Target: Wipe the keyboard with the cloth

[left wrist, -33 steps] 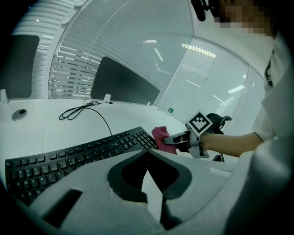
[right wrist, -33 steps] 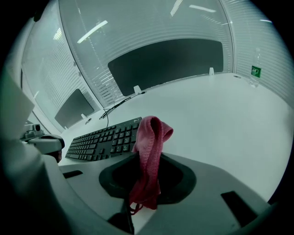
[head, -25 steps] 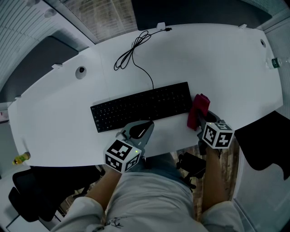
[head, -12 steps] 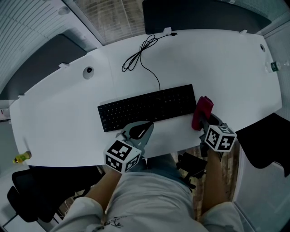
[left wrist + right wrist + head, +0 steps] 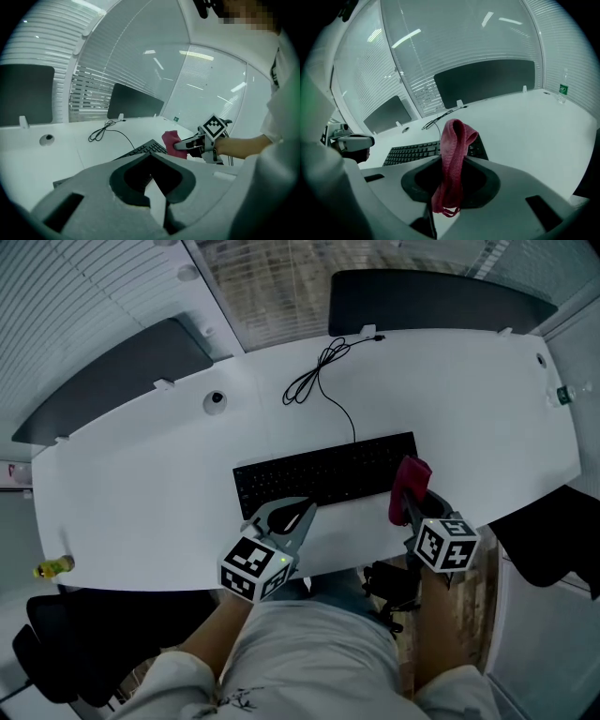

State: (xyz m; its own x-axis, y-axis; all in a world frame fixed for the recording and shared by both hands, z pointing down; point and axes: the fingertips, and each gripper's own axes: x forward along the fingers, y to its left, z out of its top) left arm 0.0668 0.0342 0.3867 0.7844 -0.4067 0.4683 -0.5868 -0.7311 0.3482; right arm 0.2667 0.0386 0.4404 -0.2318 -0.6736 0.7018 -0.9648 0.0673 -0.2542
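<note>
Two grippers at white desk [image 5: 141,474] near edge. My right gripper [image 5: 415,512] clamps red cloth [image 5: 410,480], folded end raised beside right end of black keyboard [image 5: 323,474], presumably ready for first wiping pass. My left gripper [image 5: 295,514], jaws together, empty, hovers before keyboard, perhaps to steady it.

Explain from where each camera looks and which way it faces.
Head view: on the person's head, steeply down at the desk, keyboard, left gripper, right gripper; forearms and lap show.
Left gripper view: on the left gripper, along its empty fingers across the desk; arm and shirt show at right.
Right gripper view: on the right gripper, past the cloth in its fingers toward the keyboard; shirt, likely, at left.
Shared: both gripper views show the keyboard, and each shows the other gripper.
</note>
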